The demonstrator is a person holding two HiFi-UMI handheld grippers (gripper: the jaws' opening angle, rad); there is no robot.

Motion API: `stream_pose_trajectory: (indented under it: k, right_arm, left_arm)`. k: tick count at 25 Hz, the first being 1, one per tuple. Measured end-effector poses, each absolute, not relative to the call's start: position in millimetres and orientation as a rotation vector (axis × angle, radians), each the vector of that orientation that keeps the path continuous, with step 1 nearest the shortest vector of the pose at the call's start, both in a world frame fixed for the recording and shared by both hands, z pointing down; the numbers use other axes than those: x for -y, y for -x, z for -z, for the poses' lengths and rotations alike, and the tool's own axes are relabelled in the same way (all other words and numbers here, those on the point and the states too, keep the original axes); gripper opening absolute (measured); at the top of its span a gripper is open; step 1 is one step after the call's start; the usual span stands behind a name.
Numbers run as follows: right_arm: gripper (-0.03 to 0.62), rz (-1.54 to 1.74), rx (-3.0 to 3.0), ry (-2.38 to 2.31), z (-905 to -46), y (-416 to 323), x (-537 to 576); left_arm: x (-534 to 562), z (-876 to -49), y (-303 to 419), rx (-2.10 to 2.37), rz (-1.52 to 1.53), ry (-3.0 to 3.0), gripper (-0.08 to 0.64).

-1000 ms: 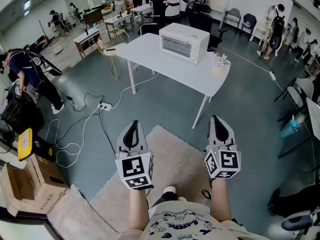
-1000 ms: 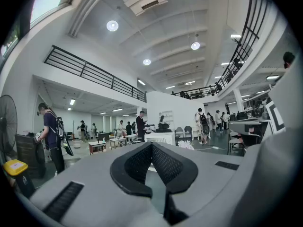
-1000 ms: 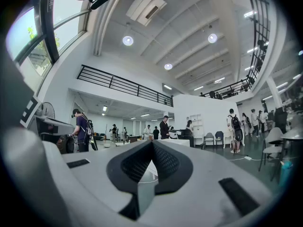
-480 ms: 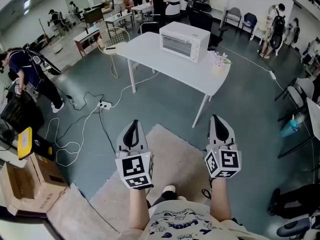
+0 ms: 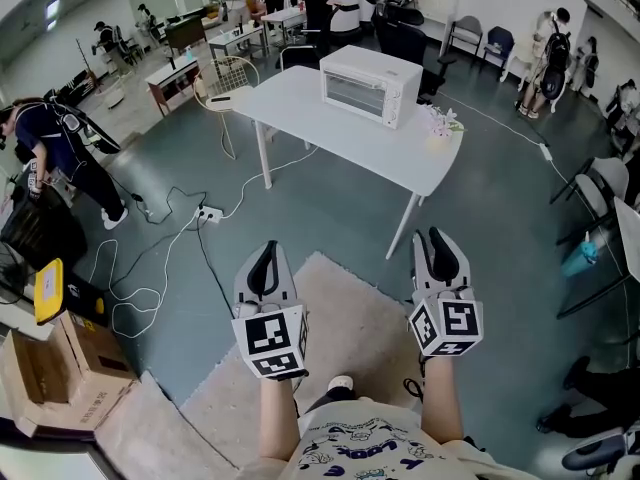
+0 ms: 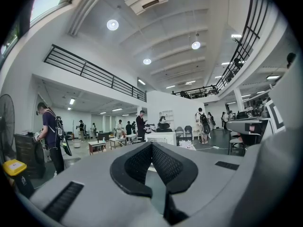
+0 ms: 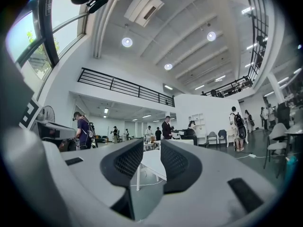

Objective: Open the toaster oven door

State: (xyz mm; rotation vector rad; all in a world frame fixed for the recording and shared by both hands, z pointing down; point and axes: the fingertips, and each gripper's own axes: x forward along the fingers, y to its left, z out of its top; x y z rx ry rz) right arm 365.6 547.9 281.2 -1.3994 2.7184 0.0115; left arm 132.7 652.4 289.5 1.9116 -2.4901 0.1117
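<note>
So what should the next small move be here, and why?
Probably step forward toward the table: the toaster oven sits there with its door shut, well out of reach. The right gripper has just been opening its jaws, with nothing between them, so it looks readied for the door.

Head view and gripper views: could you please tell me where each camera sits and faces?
Head view: on the person's head, looking steeply down at both forearms, the left gripper, the right gripper, and the table with the toaster oven ahead.
Left gripper view: on that gripper, level along its shut jaws toward the toaster oven.
Right gripper view: likewise, along jaws that have just been opening, empty.
Shared: all three face the table.
</note>
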Motion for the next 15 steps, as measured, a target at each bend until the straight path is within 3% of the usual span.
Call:
stream_pose_trajectory:
  k: [2,4,15]
  right_arm:
    - [0.123,-0.012,-2.716,1.398,-281.4,-359.4,-542.2]
    - [0.219,-0.008,-2.717,1.395,-283.0,-352.3,-537.9]
    - [0.219,0.019,-2.708,1.459,-296.1,-338.4,-512.8]
  left_arm:
    - [-646.0,-289.3,-128.2,2.489,-0.113,-1.919,0.005]
    - [-640.6,-289.5,-122.9,2.489,-0.114,-1.927,0.005]
    - [-612.9,-307.1,-97.5,2.451,-0.123,-1.924,0.005]
